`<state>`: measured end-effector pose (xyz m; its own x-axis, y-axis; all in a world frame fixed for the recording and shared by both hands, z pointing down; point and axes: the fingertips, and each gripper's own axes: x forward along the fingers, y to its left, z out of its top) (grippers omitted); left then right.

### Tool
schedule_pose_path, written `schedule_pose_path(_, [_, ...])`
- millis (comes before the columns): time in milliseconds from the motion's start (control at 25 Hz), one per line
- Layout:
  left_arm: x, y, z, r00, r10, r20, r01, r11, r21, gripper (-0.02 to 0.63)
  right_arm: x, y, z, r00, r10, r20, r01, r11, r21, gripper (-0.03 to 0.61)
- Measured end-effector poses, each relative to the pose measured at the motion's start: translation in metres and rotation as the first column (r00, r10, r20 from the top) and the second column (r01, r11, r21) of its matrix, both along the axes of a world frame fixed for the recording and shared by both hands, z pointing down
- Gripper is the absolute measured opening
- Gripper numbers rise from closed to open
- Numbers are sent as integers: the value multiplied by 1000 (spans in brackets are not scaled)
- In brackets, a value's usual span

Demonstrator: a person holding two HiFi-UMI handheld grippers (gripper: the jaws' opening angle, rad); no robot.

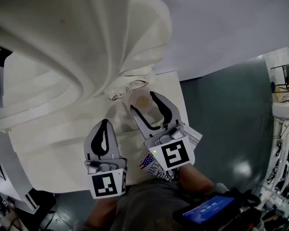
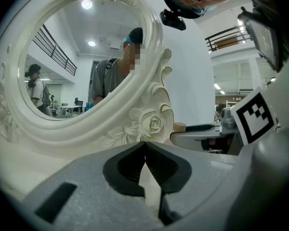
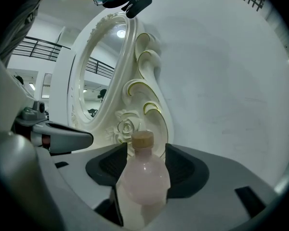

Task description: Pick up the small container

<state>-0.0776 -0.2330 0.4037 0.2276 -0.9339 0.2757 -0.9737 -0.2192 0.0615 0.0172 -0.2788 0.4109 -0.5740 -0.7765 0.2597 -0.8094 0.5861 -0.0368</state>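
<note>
pale pink and probably glass, the small container (image 3: 143,179) stands on the white desk (image 1: 58,172), lower centre of the right gripper view, between the wide-apart jaws of the right claw (image 3: 145,163), whose pads are not pressing it. it looks light, slick and breakable, so the round belly under the cork (image 3: 143,138) suits a gentle hold. the left claw (image 2: 144,146) is closed and empty.

The bench (image 1: 62,162) has a plain white top. An ornate white mirror (image 1: 82,37) stands upright along the far side. A small pale pink bottle (image 1: 143,101) with a cork stopper stands upright on the bench, just in front of the mirror's carved base. Printed papers (image 1: 195,137) lie at the near right corner.
</note>
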Motion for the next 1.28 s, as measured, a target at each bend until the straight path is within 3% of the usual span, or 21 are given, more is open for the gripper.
schedule_pose_path(760, [-8, 3, 2, 1000, -30, -4, 30, 999, -14, 15, -10, -2, -2, 999, -41, -18, 41, 999, -5, 229])
schedule_pose_path(1080, [-7, 4, 1, 999, -33, -5, 33, 999, -10, 15, -11, -2, -7, 999, -39, -35, 40, 999, 22, 152])
schedule_pose_path(1280, [-7, 5, -1, 999, -37, -3, 37, 999, -8, 15, -12, -3, -6, 998, -41, -38, 42, 999, 20, 147])
